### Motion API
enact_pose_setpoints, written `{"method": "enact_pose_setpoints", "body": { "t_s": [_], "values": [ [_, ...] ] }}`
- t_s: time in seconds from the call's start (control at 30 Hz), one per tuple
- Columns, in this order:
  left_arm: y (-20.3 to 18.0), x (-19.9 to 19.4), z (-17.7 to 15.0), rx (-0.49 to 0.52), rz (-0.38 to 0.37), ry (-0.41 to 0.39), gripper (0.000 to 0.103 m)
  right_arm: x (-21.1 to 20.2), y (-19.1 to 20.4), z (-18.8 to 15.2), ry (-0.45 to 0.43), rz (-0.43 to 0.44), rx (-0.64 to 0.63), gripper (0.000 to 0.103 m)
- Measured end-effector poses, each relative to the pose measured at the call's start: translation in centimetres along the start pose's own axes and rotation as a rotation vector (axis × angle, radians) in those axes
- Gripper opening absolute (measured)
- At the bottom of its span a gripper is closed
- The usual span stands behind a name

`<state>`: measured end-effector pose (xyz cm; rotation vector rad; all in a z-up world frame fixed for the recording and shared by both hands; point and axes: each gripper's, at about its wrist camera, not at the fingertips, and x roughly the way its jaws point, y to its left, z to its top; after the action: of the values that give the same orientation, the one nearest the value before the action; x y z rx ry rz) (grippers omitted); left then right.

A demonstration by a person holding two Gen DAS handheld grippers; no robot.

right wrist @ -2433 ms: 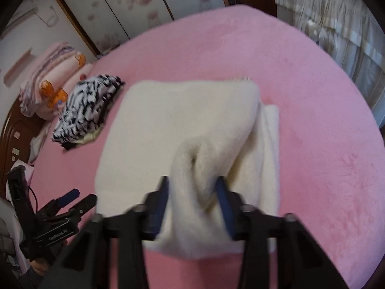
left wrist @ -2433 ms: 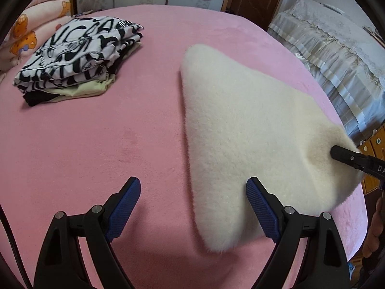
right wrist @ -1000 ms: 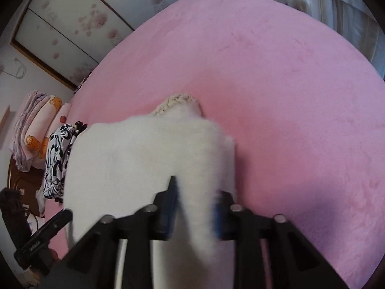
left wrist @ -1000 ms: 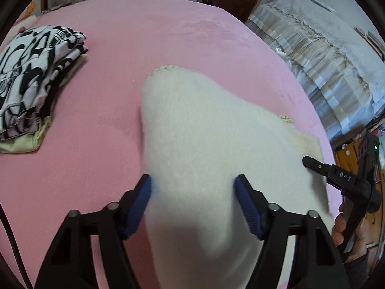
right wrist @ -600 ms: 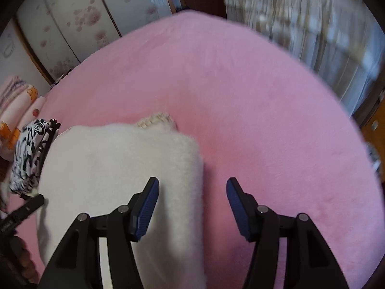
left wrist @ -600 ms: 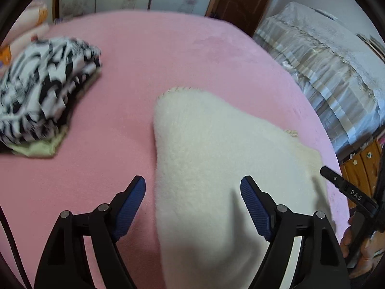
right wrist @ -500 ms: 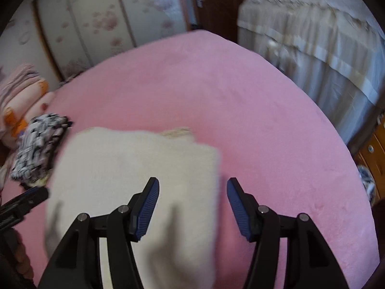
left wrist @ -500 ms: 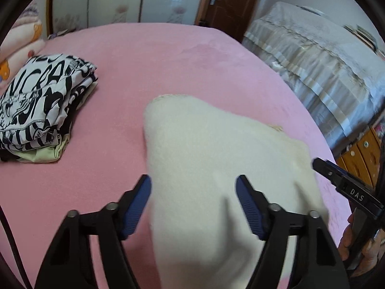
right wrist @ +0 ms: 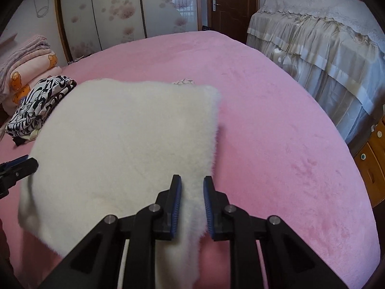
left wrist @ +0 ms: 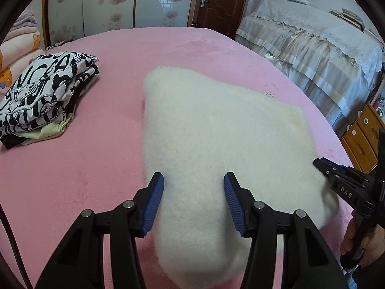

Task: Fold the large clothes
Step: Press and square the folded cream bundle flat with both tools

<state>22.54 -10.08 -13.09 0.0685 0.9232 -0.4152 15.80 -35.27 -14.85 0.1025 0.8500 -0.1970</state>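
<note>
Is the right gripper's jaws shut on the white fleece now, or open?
Shut on it: the right gripper has its jaws narrowed onto a strip of the white fleece, pinching its near right edge.

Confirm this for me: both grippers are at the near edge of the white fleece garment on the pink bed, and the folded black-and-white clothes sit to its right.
One thing is wrong: the folded black-and-white clothes sit to the left of the white fleece garment, not its right, as the left wrist view shows. The rest stands: the left gripper and right gripper are both at its near edge on the pink bed.
</note>
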Motion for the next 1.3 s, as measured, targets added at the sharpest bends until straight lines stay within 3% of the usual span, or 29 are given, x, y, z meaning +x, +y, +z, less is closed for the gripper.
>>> {"method": "enact_pose_setpoints", "body": {
  "t_s": [0.37,0.5,0.77,0.97,1.17,1.3],
  "values": [
    [0.3,-1.1,0.6,-0.051,0.004,0.054,0.051,-2.1,0.7,0.3,0.003,0.017,0.03,0.017],
    [-0.3,-2.3,0.4,-0.047,0.022,0.071,0.06,-3.0,1.0,0.1,0.008,0.027,0.041,0.017],
    [-1.5,-5.9,-0.8,-0.076,0.03,0.092,0.063,-6.0,1.5,-1.4,0.023,0.06,0.132,0.021],
    [-1.8,-8.2,-2.8,-0.095,0.006,0.125,0.064,-8.2,1.9,-4.4,0.06,0.083,0.239,0.037],
    [-1.7,-9.8,-4.1,-0.094,0.006,0.154,0.067,-10.0,2.7,-6.0,0.08,0.084,0.224,0.041],
    [-1.4,-10.6,-4.2,-0.113,0.015,0.161,0.076,-11.6,3.3,-6.1,0.052,0.075,0.188,0.054]
  ]
}}
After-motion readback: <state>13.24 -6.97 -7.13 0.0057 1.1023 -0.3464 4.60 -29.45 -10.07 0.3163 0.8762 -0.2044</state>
